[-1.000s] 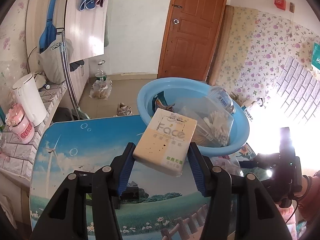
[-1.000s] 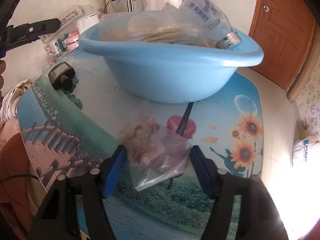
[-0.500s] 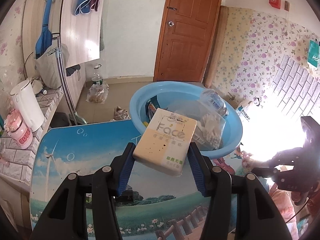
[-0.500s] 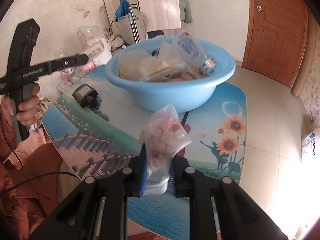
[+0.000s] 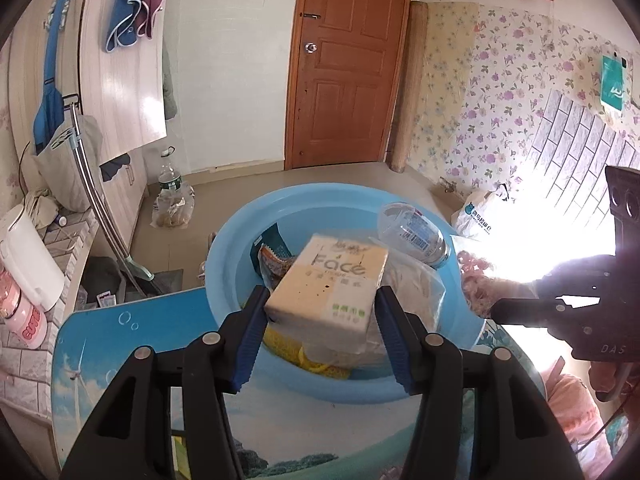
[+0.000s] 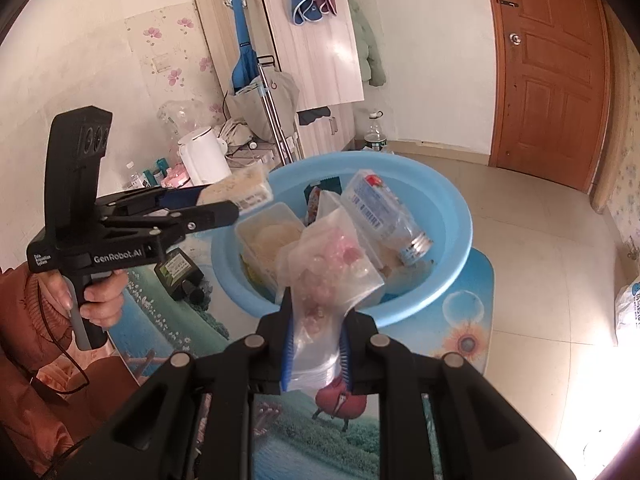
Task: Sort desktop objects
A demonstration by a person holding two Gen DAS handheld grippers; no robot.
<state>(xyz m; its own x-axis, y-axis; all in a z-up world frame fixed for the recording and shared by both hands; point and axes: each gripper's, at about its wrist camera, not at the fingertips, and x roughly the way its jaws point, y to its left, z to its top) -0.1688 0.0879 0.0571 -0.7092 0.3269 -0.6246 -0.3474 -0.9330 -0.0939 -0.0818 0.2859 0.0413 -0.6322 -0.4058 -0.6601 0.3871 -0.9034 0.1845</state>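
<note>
A cream tissue pack [image 5: 328, 280] printed "Face" is clamped between the blue pads of my left gripper [image 5: 320, 312], which hangs over the near part of the blue basin [image 5: 224, 264]. The right wrist view shows that same tissue pack [image 6: 240, 190] above the basin's left rim [image 6: 452, 184]. My right gripper [image 6: 316, 340] is shut on a clear plastic bag of pink beads [image 6: 328, 272], held up at the basin's near edge. In the basin lie an empty plastic bottle [image 6: 380, 216], a bag of cotton swabs [image 6: 268, 240] and a snack packet [image 5: 276, 260].
A small black box [image 6: 176, 270] lies on the picture-printed table [image 6: 168, 316] left of the basin. A white kettle [image 6: 202, 158] and a pink jar [image 5: 24, 316] stand on a tiled ledge beyond the table. A person's hand [image 6: 100, 296] grips the left tool's handle.
The left gripper carried the tissue pack forward, from before the basin to over it. The right gripper closed on the bead bag and lifted it off the table to the basin's edge.
</note>
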